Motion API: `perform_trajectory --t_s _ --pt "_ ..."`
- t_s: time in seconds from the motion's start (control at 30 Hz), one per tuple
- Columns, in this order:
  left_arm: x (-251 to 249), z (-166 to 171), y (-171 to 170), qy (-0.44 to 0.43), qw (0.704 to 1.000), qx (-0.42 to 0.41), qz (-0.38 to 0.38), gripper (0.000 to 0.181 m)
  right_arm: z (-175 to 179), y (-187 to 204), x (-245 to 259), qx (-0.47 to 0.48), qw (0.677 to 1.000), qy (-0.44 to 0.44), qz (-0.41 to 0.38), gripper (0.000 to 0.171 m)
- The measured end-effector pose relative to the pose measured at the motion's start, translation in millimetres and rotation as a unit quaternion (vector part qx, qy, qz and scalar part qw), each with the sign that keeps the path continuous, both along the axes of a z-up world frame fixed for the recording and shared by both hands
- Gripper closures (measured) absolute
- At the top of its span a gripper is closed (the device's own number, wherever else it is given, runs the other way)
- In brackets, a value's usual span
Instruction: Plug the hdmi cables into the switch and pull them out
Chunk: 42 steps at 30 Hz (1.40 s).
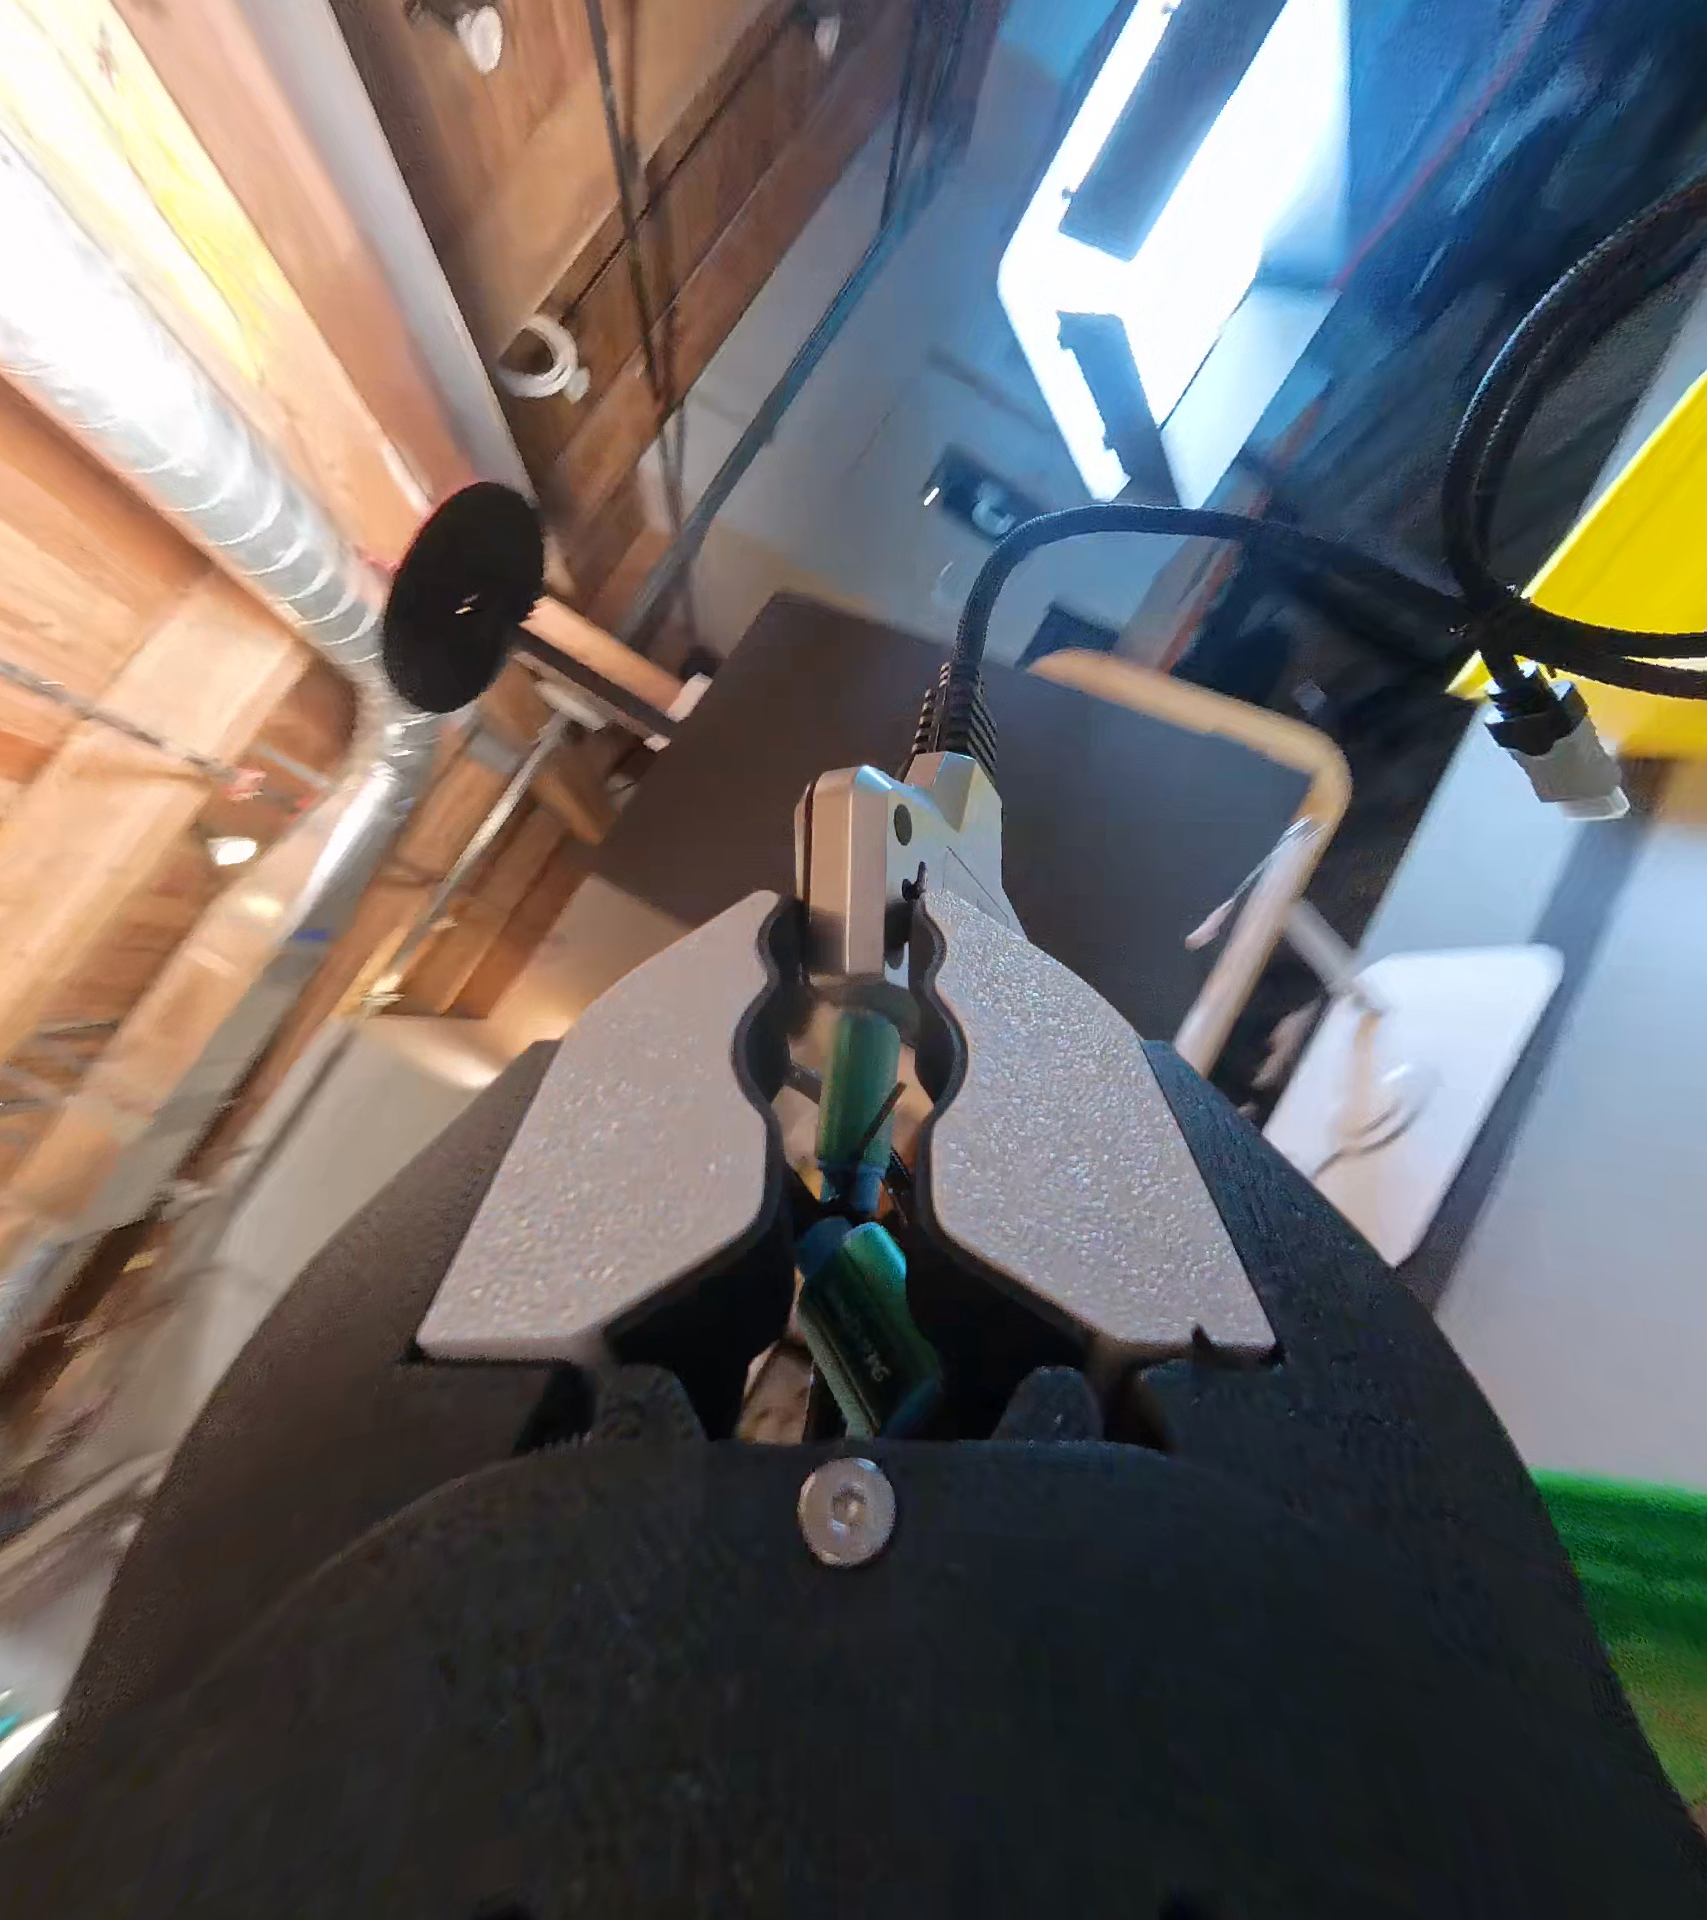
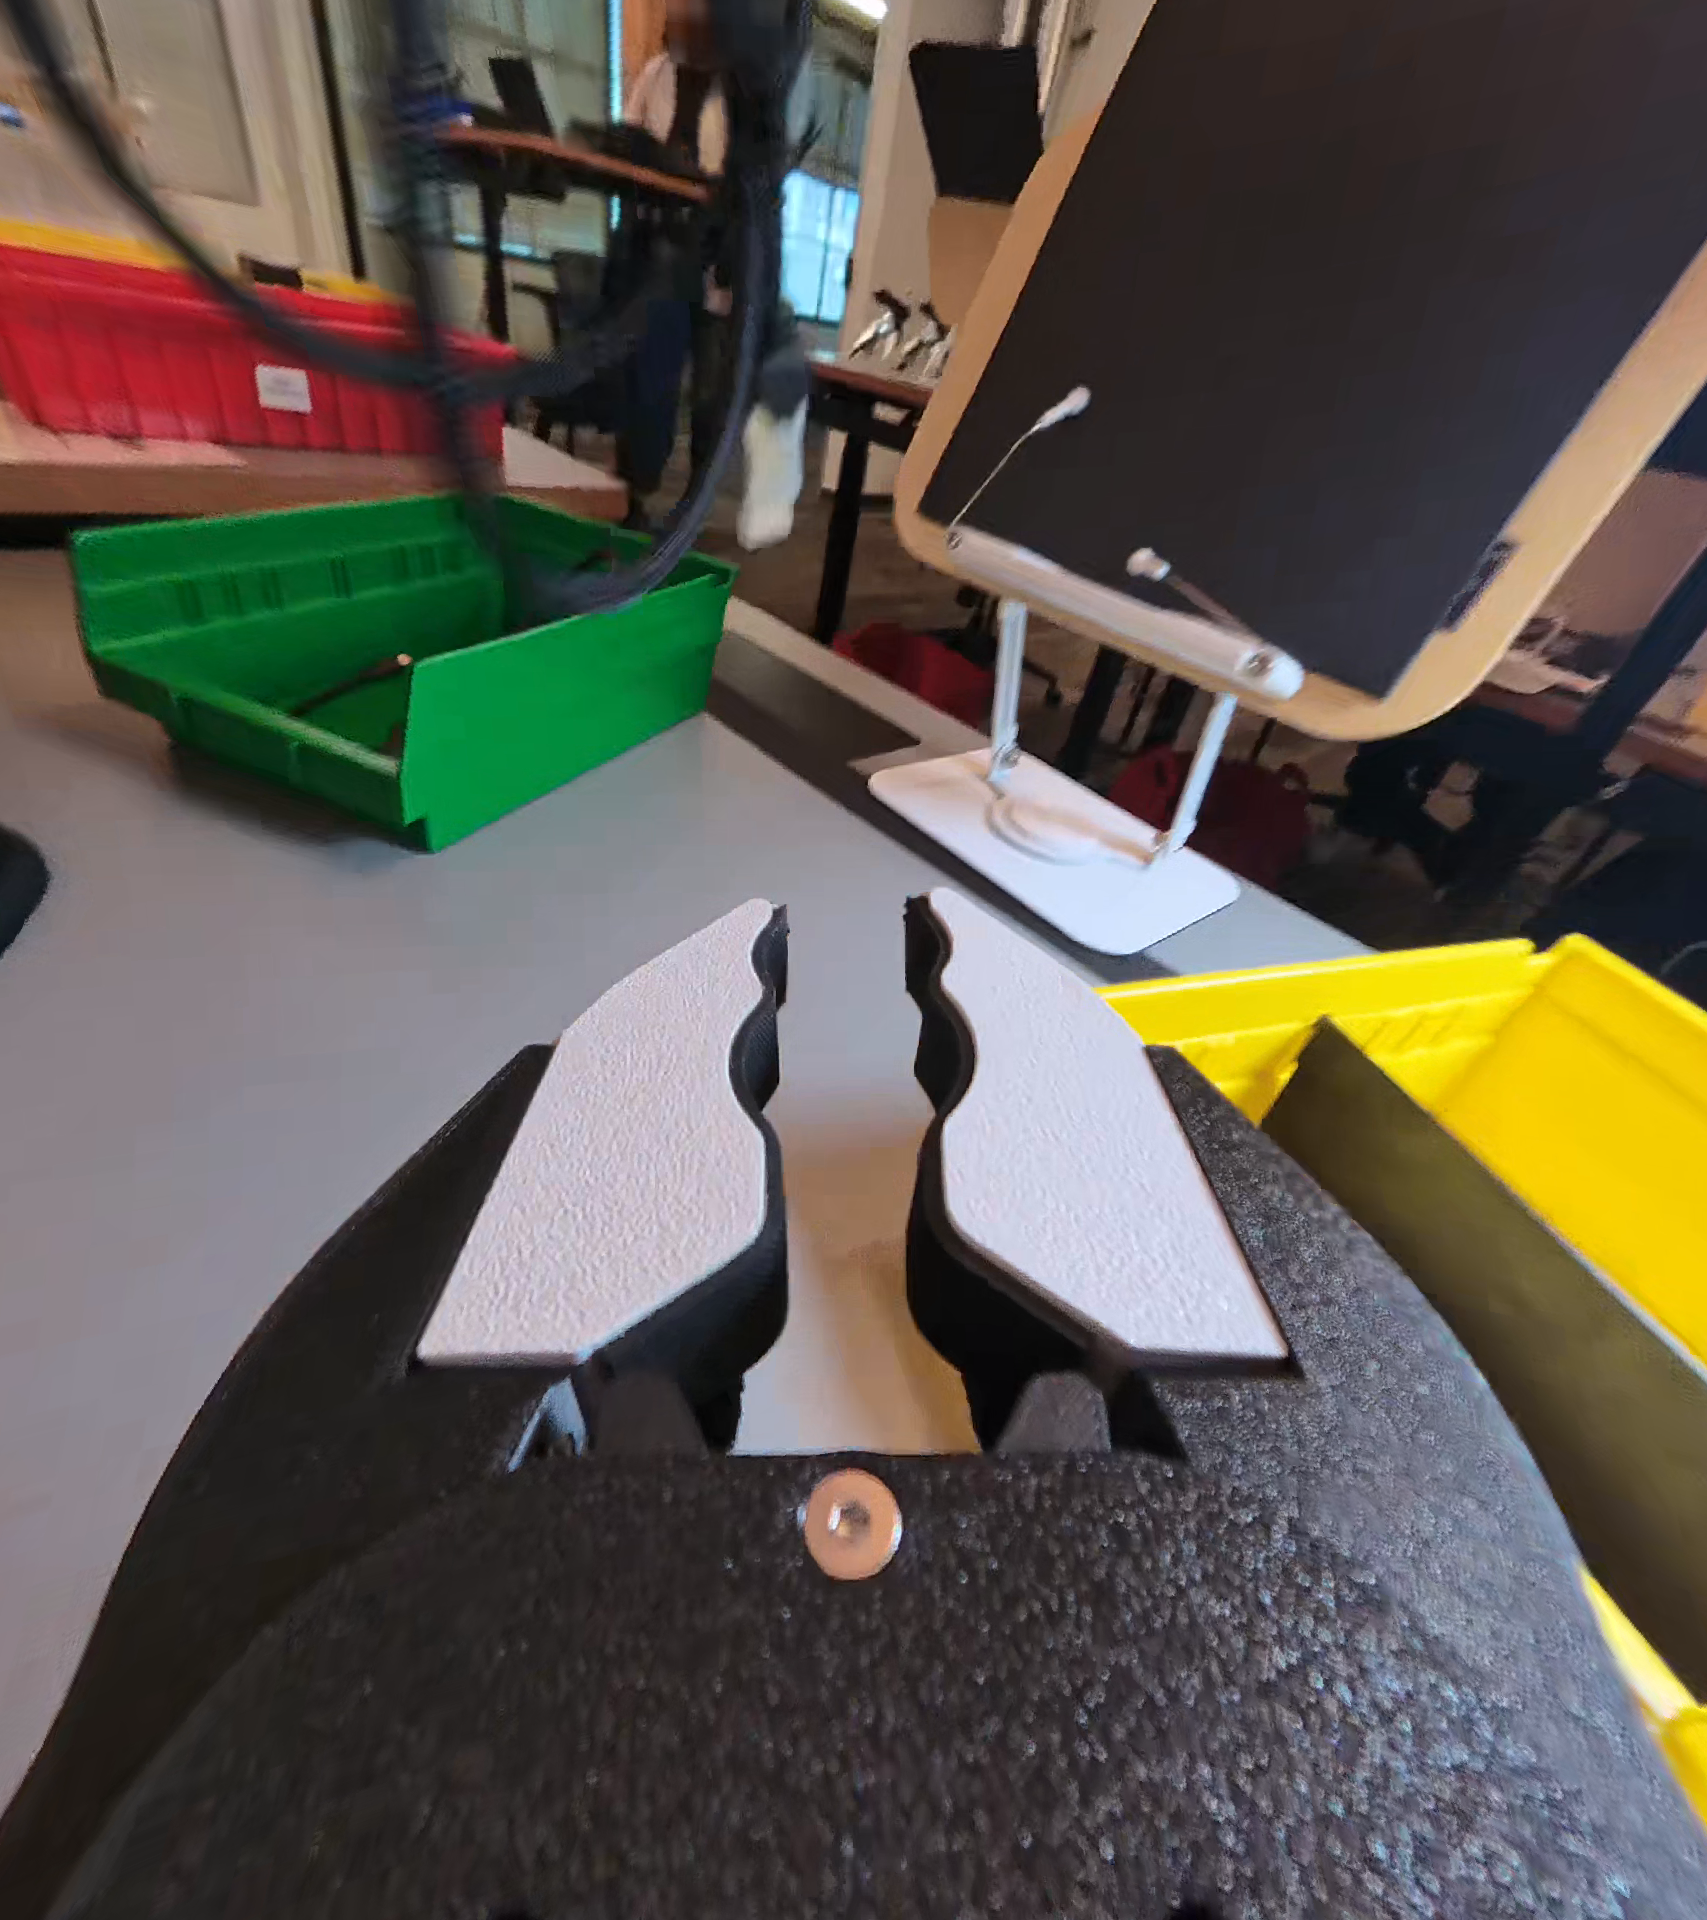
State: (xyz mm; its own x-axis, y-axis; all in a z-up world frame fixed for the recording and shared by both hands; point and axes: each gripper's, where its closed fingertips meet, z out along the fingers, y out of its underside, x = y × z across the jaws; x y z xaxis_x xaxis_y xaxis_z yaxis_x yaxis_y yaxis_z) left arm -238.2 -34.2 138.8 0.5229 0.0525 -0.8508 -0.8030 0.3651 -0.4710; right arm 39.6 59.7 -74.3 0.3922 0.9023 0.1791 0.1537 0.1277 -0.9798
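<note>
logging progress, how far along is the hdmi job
Midway, by the look of it. One cable is plugged into the switch, which the left hand-held gripper is shut on, lifted. A second plug dangles free, whether not yet inserted or already pulled. The right hand-held gripper is open and empty. That cable remains to pull.

Workshop: storage bins point(image 2: 392, 675), exposed ductwork point(image 1: 236, 499)

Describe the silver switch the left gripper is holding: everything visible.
The switch looks like a small silver metal block with rounded edges, clamped between the tips of the left gripper and lifted off the table. A black braided HDMI cable is plugged into its far side through a silver-shelled connector. A green cable leaves its near end, running back between the fingers. Ports are hidden.
</note>
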Motion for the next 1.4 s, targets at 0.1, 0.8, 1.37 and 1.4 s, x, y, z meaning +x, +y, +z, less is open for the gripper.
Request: perform_trajectory --t_s 0.1,0.8,1.37,1.4 --pt "42.3 -19.4 1.3 -0.038 0.996 -0.031 -0.081 0.161 25.6 18.9 17.3 -0.016 0.998 0.052 -0.024 0.149" --pt "193.4 -176.9 24.4 0.170 0.958 -0.202 -0.113 0.160 8.3 -44.2 -93.5 0.223 0.908 -0.339 0.104 0.149" --pt "200.9 -110.3 -18.4 -0.311 0.806 -0.283 -0.417 0.133 141.4 -108.3 -62.9 -0.063 0.860 0.353 0.362 0.149" --pt "208.2 -96.1 -18.9 -0.308 0.803 -0.270 -0.433 0.135 137.1 -109.5 -69.8 -0.064 0.861 0.349 0.365 0.149"
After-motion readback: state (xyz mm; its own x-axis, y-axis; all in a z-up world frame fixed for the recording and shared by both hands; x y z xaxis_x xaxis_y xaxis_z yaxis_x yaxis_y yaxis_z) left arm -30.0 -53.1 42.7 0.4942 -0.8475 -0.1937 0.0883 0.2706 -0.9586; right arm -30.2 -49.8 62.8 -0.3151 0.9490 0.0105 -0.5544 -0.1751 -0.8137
